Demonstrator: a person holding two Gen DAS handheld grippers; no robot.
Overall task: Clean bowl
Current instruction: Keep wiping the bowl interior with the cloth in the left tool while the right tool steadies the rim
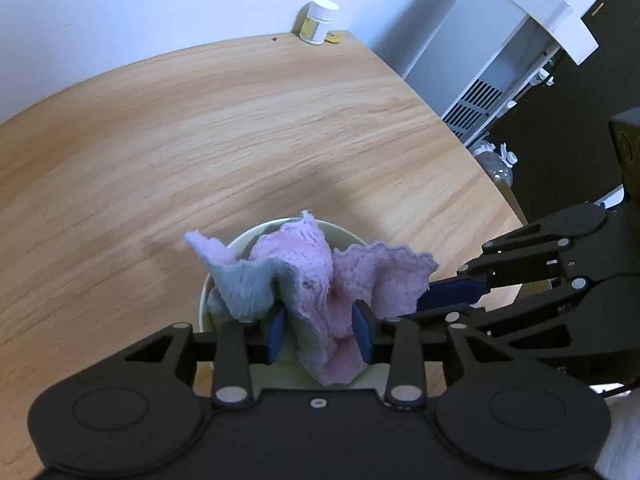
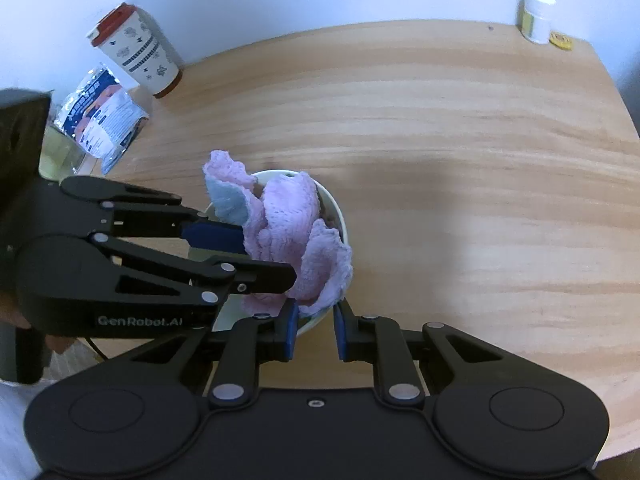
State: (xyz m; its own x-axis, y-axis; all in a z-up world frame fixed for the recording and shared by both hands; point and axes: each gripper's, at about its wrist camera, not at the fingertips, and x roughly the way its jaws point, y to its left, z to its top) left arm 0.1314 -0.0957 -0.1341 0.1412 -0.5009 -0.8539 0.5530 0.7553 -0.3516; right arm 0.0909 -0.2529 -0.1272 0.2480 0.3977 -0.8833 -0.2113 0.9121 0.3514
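Note:
A pale cream bowl (image 1: 344,236) (image 2: 336,208) stands on the wooden table (image 1: 200,140) (image 2: 460,160). A crumpled pink and grey-blue cloth (image 1: 308,268) (image 2: 288,224) fills it. My left gripper (image 1: 320,332) (image 2: 260,256) is shut on the cloth and holds it down inside the bowl. My right gripper (image 2: 316,330) (image 1: 424,304) is at the bowl's near right rim, with the rim between its blue pads (image 2: 290,332), shut on it.
A white pill jar (image 1: 318,20) (image 2: 536,14) and a yellow tape roll (image 1: 332,38) stand at the table's far corner. A red-lidded patterned cup (image 2: 136,48), a foil packet (image 2: 100,116) and a glass jar (image 2: 64,152) stand at the left. A white appliance (image 1: 508,52) is beyond the table's right edge.

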